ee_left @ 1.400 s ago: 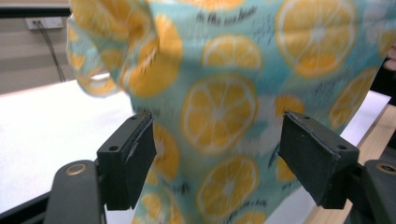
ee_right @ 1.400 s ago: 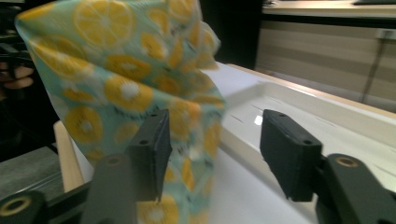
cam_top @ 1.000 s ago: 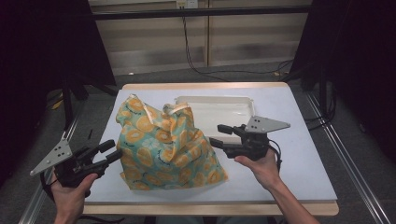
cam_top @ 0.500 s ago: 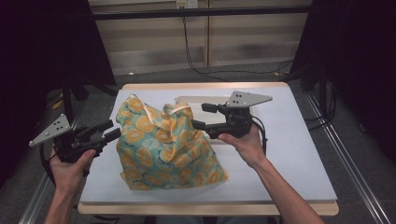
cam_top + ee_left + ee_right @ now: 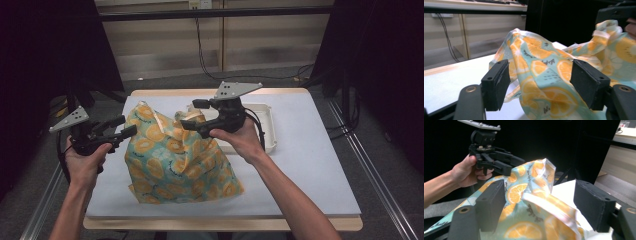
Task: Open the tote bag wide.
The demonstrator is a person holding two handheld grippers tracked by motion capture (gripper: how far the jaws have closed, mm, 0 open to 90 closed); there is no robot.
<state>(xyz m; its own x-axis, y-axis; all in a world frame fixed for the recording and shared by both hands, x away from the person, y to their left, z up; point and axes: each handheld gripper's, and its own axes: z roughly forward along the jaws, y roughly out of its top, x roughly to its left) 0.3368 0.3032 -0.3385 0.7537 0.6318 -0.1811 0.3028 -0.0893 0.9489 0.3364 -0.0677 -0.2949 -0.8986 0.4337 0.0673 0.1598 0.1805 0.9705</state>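
A teal cloth bag printed with orange slices stands crumpled in the middle of the white table. My left gripper hovers at the bag's left upper edge. Its jaws have just been opening, and the cloth bulges between them with neither pad pressing on it. My right gripper is over the bag's top, its jaws also just opening. The bag's pale handle strap lies loose between the open right gripper jaws. The left gripper shows beyond the bag in a hand.
A white shallow tray sits on the table behind the bag, partly under my right hand. Metal rails run along both table sides, and a dark frame and cables stand at the back.
Both hands moved toward the far side of the table. The right gripper rose and swung left over the bag's top; the left came up to the bag's left edge. Both pairs of jaws widened.
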